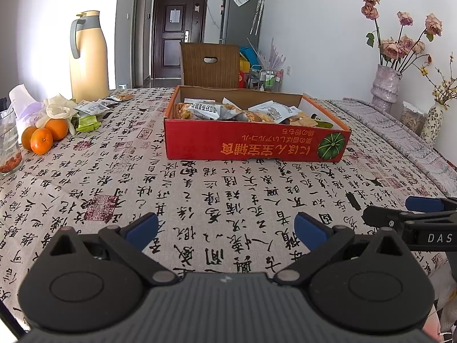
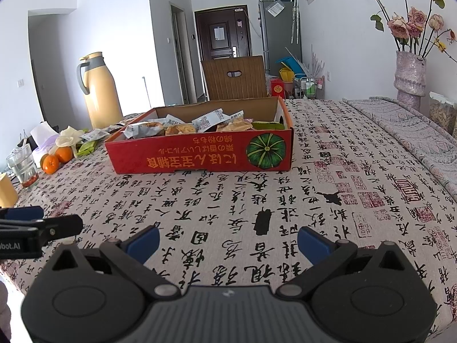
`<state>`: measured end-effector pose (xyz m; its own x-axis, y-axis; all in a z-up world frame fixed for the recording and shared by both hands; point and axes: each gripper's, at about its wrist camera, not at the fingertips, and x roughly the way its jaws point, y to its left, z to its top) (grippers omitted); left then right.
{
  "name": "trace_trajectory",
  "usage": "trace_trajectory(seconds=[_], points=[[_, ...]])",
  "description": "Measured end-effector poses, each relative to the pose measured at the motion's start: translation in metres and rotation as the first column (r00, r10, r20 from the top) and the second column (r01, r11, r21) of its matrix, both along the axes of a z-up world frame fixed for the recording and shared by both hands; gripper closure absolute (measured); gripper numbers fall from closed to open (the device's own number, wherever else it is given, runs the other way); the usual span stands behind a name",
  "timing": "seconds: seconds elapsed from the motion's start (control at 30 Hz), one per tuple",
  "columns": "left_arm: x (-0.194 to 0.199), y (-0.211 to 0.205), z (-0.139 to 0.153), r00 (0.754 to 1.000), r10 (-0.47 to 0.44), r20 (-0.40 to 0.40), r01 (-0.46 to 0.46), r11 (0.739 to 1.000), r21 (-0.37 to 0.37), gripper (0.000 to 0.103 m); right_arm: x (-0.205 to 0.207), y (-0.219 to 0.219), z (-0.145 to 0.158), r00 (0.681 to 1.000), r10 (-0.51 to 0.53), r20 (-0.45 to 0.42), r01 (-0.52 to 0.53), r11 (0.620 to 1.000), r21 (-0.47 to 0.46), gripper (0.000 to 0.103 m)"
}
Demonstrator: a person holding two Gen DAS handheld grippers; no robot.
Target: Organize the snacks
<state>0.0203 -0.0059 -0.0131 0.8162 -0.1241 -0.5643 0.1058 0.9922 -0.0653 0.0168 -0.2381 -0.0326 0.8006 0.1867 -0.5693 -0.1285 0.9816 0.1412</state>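
Note:
A red cardboard box (image 1: 251, 144) with a pumpkin picture stands on the table and holds several wrapped snacks (image 1: 228, 111); it also shows in the right wrist view (image 2: 200, 154). More snack packets (image 1: 94, 108) lie loose at the far left by the oranges, among them a green packet (image 1: 88, 123). My left gripper (image 1: 225, 227) is open and empty, low over the cloth in front of the box. My right gripper (image 2: 228, 243) is open and empty, beside the left one and level with it.
A calligraphy-print tablecloth (image 1: 200, 194) covers the table. A yellow thermos jug (image 1: 87, 57), oranges (image 1: 42, 137), a glass (image 1: 8, 148) and tissues stand at the left. Vases of dried flowers (image 1: 385, 85) stand at the right. A brown chair (image 1: 210, 65) is behind the box.

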Motion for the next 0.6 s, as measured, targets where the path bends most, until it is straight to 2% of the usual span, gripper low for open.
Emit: trace_trajectory(seconds=[0.6], points=[[-0.0008,-0.0016,0.0003,1.000,-0.002,0.003,0.002,1.000,-0.003,0.000,-0.0008,0.0002,-0.0006,1.000,0.000,-0.001,0.000,1.000,-0.001,0.000]])
